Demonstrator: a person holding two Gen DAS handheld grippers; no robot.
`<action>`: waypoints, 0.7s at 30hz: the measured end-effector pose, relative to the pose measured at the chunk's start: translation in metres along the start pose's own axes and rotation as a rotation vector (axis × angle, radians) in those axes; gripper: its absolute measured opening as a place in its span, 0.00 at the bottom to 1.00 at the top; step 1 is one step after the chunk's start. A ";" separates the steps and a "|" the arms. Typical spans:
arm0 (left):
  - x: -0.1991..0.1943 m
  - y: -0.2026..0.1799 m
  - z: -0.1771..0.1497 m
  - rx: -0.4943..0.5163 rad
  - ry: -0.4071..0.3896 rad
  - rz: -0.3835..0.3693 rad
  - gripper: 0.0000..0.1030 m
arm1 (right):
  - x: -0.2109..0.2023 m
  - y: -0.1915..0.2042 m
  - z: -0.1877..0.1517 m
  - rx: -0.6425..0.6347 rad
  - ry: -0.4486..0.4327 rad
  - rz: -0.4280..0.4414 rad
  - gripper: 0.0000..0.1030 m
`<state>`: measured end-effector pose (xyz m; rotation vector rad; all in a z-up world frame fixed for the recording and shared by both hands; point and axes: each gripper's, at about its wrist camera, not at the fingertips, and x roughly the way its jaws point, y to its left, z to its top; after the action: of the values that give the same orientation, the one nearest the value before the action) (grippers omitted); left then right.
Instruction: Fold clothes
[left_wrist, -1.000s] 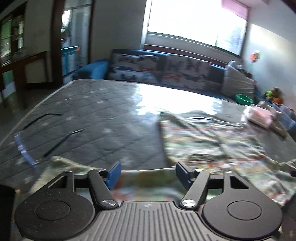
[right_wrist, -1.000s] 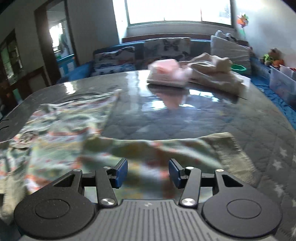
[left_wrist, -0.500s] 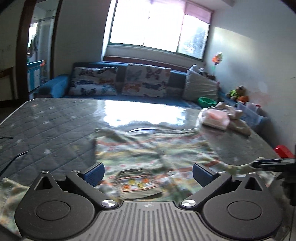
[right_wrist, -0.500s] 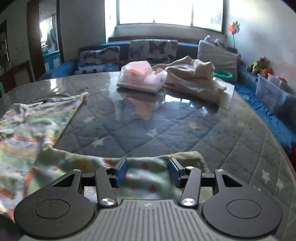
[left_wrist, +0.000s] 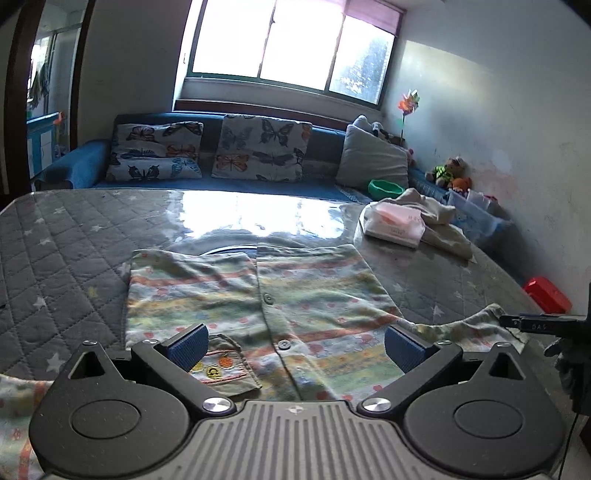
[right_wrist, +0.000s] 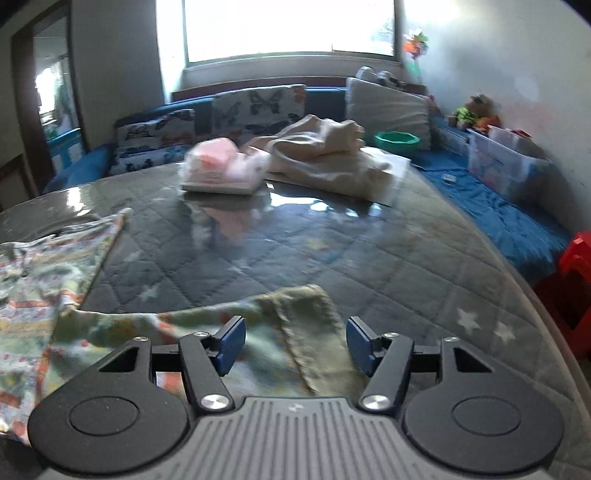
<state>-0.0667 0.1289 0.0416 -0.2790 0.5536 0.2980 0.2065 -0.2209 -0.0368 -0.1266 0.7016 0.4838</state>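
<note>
I hold the left gripper (left_wrist: 293, 347) spread wide above the shirt (left_wrist: 258, 302), gripping nothing. The right gripper (right_wrist: 293, 345) has just been opening over the sleeve (right_wrist: 258, 332), which lies released. The striped, buttoned shirt lies flat, front up, on the near table (left_wrist: 66, 251), sleeves out for folding.

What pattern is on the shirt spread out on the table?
The shirt has pale green, orange and yellow horizontal stripes with small red dots; clearest in the left wrist view.

right gripper (right_wrist: 293, 345) jaws just opened up, patterned shirt sleeve (right_wrist: 258, 325) lying loose between them on the quilted table (right_wrist: 369, 258), lower middle of frame.
</note>
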 end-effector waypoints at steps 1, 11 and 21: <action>0.001 -0.003 0.000 0.007 0.004 0.001 1.00 | -0.001 -0.003 -0.001 0.017 0.002 -0.005 0.61; 0.015 -0.025 -0.008 0.043 0.071 0.006 1.00 | -0.009 -0.014 -0.015 0.064 0.016 -0.031 0.63; 0.028 -0.055 -0.017 0.097 0.133 -0.031 1.00 | -0.011 -0.015 -0.021 0.086 0.015 -0.048 0.54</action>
<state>-0.0334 0.0782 0.0223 -0.2140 0.6925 0.2225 0.1935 -0.2440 -0.0462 -0.0661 0.7312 0.4066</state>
